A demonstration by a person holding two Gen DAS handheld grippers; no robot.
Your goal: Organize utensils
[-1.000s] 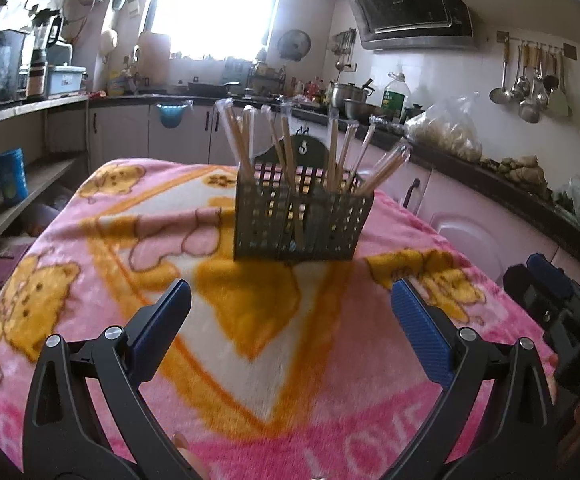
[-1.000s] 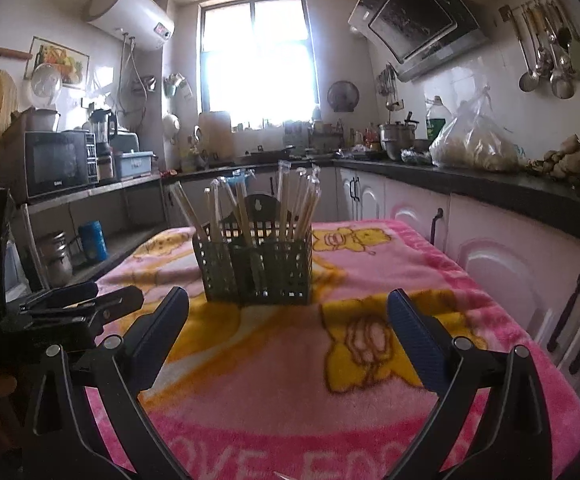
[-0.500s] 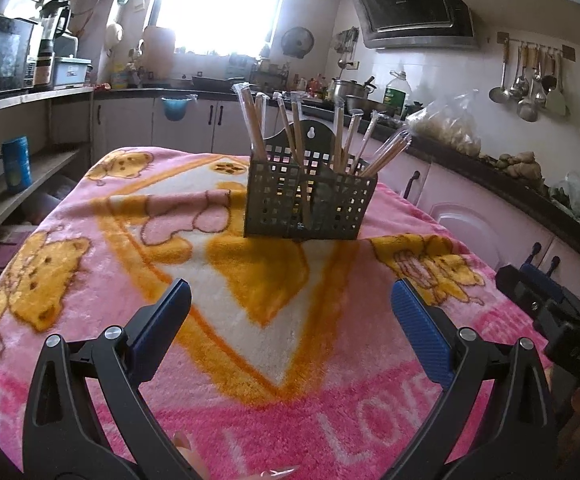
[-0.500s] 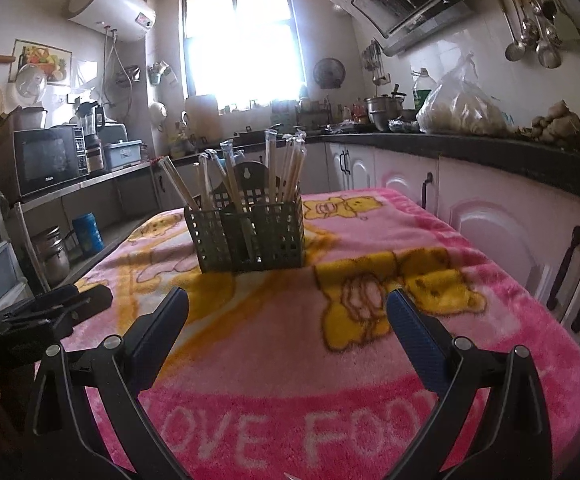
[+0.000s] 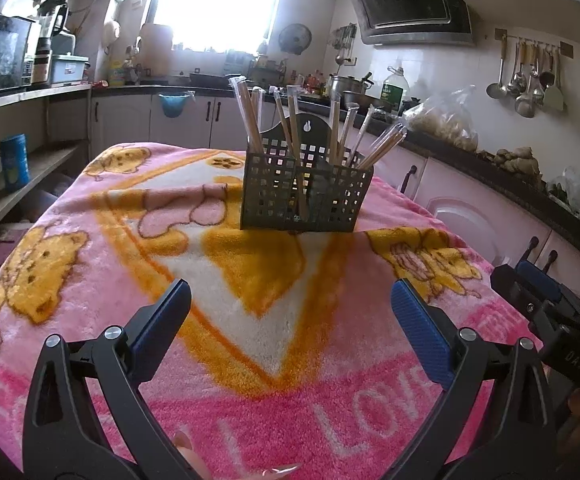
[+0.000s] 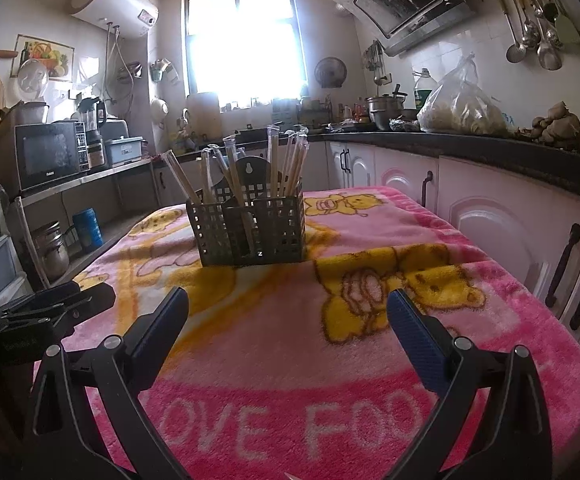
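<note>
A dark grey mesh utensil holder [image 5: 305, 192] [image 6: 250, 229] stands upright on the pink blanket, past the middle of the table. Several wrapped chopstick pairs [image 5: 290, 124] [image 6: 286, 164] stick up out of its compartments. My left gripper [image 5: 290, 312] hangs open over the near part of the blanket, well short of the holder, with nothing between its blue pads. My right gripper [image 6: 288, 316] is open too and holds nothing, and it sits at the table's near edge. Each gripper shows at the side of the other's view.
The table is covered by a pink and yellow bear blanket [image 5: 90, 280] [image 6: 429, 280]. White cabinets with dark handles [image 6: 569, 264] run close along the right side. A shelf with a blue can [image 5: 13, 160] and pots stands to the left. Ladles hang on the wall [image 5: 525, 80].
Both grippers have drawn back from the holder and risen a little, so more of the blanket's near edge shows. Both stayed open. The holder and chopsticks have not moved.
</note>
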